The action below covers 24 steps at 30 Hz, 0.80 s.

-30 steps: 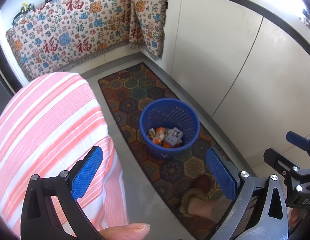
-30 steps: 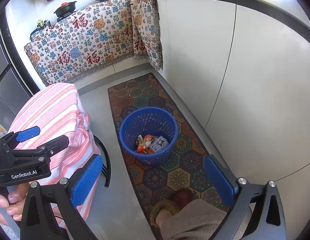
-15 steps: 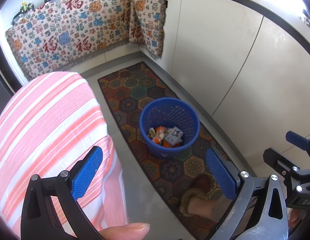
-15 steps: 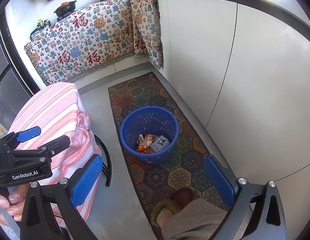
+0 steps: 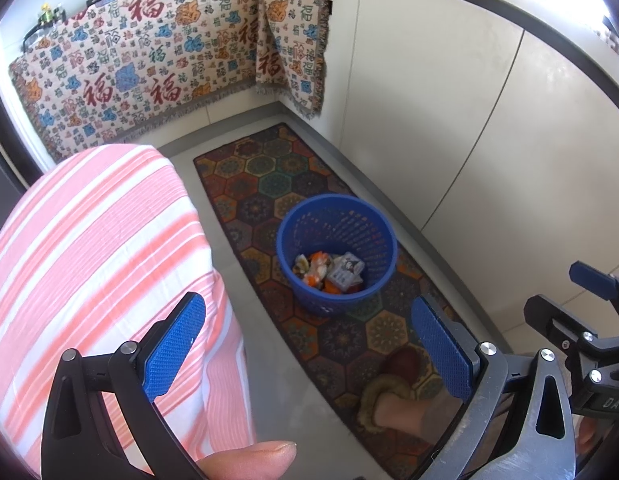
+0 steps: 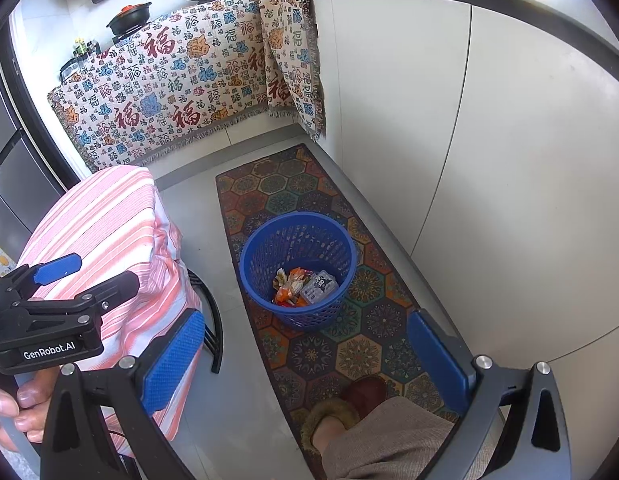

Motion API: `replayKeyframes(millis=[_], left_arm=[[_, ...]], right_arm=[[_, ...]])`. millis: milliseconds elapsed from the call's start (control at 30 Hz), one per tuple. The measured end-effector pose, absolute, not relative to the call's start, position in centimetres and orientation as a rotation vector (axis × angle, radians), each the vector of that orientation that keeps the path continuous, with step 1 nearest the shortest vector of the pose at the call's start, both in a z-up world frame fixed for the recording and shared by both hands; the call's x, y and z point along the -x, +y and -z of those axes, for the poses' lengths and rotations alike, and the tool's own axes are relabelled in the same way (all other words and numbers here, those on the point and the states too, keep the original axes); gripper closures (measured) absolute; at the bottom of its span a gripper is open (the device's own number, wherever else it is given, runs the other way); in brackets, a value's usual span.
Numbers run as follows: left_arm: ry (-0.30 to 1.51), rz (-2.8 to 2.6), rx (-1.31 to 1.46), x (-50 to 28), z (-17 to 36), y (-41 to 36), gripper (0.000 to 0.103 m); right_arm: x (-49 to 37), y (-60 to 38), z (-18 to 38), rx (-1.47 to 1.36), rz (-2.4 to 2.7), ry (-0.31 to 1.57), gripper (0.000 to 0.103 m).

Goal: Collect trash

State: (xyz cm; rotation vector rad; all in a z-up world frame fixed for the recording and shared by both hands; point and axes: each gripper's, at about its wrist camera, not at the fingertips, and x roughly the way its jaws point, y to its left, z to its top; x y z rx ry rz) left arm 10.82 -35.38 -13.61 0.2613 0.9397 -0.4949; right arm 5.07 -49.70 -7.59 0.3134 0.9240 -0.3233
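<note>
The trash (image 5: 329,272) lies in the bottom of the blue basket (image 5: 379,236), which stands on the patterned rug (image 5: 269,184) beside the white cabinets (image 5: 449,120). Your left gripper (image 5: 305,344) and right gripper (image 6: 305,350) both hang above it, spread wide and empty. A striped cloth (image 5: 89,260) sits to the left.

Bright daylight glares from the upper right; fisheye edges bend, corners vignette dark
</note>
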Motion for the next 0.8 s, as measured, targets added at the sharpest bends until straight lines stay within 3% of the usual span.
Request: replayKeyframes(millis=[800], left_arm=[[0.903, 0.506, -0.286, -10.28, 13.34, -35.12, 0.001]], right_arm=[[-5.10, -50.14, 8.05, -0.323, 0.342, 0.933, 0.000]])
